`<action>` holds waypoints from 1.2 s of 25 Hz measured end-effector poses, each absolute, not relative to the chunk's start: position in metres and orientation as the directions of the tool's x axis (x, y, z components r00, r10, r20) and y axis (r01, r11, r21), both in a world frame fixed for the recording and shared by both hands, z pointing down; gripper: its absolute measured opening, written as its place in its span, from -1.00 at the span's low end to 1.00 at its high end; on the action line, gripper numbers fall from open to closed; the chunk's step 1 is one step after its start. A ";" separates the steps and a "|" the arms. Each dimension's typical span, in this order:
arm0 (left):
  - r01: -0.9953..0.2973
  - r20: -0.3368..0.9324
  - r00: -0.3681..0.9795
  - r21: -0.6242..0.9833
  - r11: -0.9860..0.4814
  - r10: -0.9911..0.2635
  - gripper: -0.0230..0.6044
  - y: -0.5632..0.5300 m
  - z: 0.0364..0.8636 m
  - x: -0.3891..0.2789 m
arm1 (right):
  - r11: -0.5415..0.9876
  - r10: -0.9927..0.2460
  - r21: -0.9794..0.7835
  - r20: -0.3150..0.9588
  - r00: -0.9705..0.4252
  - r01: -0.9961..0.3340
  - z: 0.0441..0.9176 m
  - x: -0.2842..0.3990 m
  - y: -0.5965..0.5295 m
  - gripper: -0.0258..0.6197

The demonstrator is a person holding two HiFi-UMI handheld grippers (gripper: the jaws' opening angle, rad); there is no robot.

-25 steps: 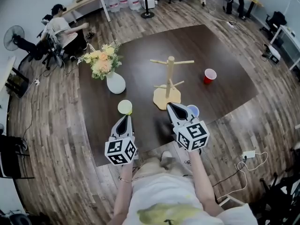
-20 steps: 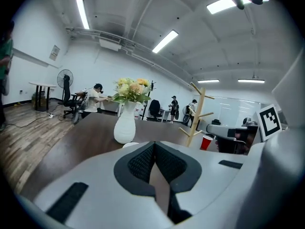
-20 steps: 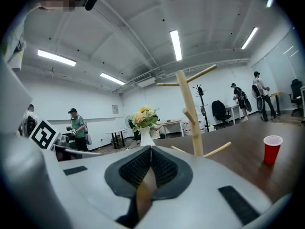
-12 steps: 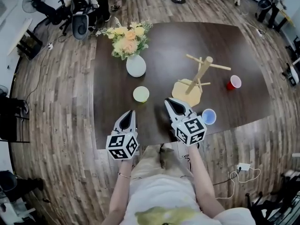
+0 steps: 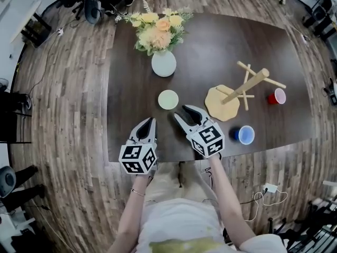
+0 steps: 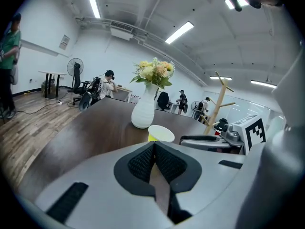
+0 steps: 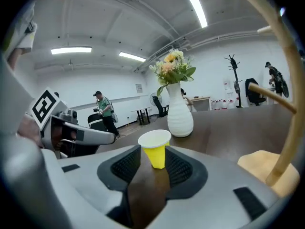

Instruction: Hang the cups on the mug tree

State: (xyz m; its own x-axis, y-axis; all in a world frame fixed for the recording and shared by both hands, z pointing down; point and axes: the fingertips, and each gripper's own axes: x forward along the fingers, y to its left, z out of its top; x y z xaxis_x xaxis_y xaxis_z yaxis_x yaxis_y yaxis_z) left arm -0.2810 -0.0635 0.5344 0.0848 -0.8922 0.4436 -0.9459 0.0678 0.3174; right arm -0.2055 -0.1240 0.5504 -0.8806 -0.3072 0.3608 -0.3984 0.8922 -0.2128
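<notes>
Three cups stand round the mug tree: the yellow cup well to its left, the red cup just right of it, the blue cup near it on your side. Your right gripper has narrow jaws that are opening, with the yellow cup just ahead of them, untouched. Your left gripper has its jaws together, empty.

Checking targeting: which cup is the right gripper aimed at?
The yellow cup, ahead of the right gripper, whose empty jaws are opening; blue cup and red cup sit to its right.
</notes>
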 end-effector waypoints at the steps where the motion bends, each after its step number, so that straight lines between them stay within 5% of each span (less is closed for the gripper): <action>1: -0.945 0.448 0.084 0.319 0.072 -0.890 -0.85 -0.064 0.537 -0.283 | 0.895 -0.295 -0.217 0.370 -0.881 -0.391 0.555 -0.211 -0.124 -0.44; 9: -0.938 0.471 0.087 0.336 0.087 -0.878 -0.85 -0.072 0.553 -0.295 | 0.911 -0.316 -0.112 0.434 -0.844 -0.398 0.584 -0.246 -0.138 0.05; 30: -0.938 0.452 0.134 0.345 0.034 -0.882 -0.85 -0.094 0.548 -0.314 | 0.845 -0.413 -0.104 0.498 -0.762 -0.525 0.596 -0.265 -0.159 -0.02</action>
